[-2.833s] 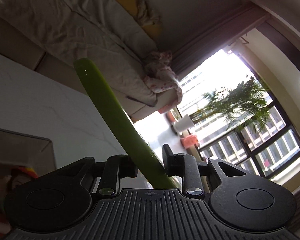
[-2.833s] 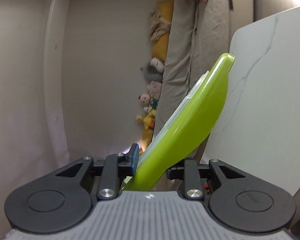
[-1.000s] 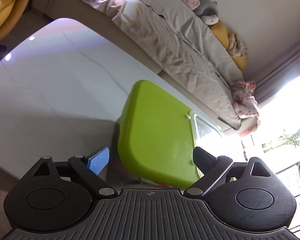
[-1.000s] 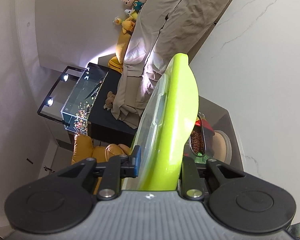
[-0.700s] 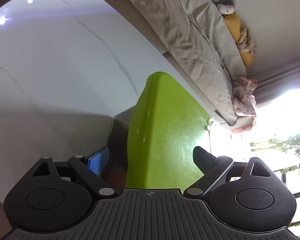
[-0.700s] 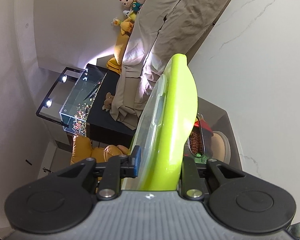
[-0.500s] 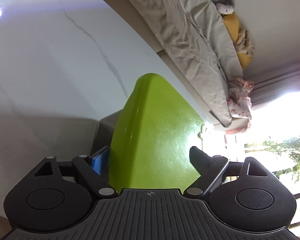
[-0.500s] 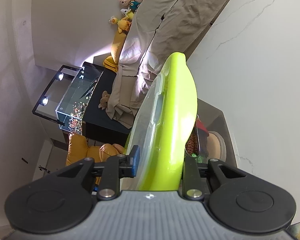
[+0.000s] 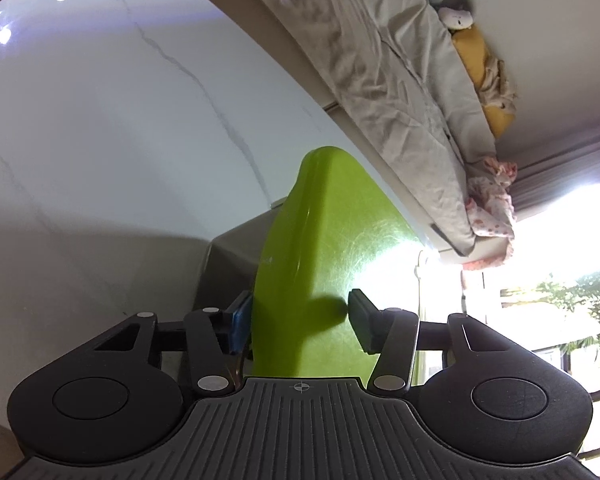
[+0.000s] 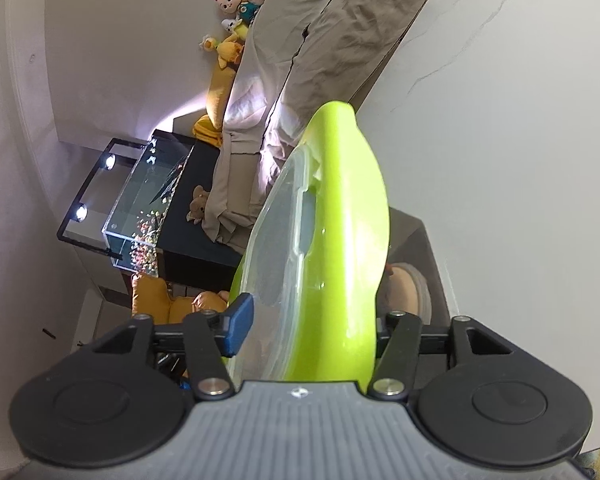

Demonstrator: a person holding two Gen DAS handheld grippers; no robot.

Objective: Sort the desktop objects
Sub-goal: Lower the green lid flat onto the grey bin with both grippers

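A lime-green lid [image 9: 324, 264] with a clear inner rim stands tilted over a clear storage box [image 9: 236, 248] on the white marble table [image 9: 100, 128]. My left gripper [image 9: 296, 320] has its jaws around the lid's near edge, closing on it; the left pad touches and the right pad is at its face. My right gripper [image 10: 312, 324] is opening around the lid [image 10: 340, 248]; a gap shows at its left pad. The box [image 10: 424, 264] holds small objects, mostly hidden by the lid.
A sofa with a beige cover [image 9: 380, 64] and plush toys [image 10: 236, 12] runs along the table's far side. A fish tank [image 10: 148, 200] stands on a dark cabinet. A bright window [image 9: 560, 240] is at the right.
My left gripper, open a second ago, has narrowed onto the lid. My right gripper's jaws have widened slightly. The lid has tipped lower over the box.
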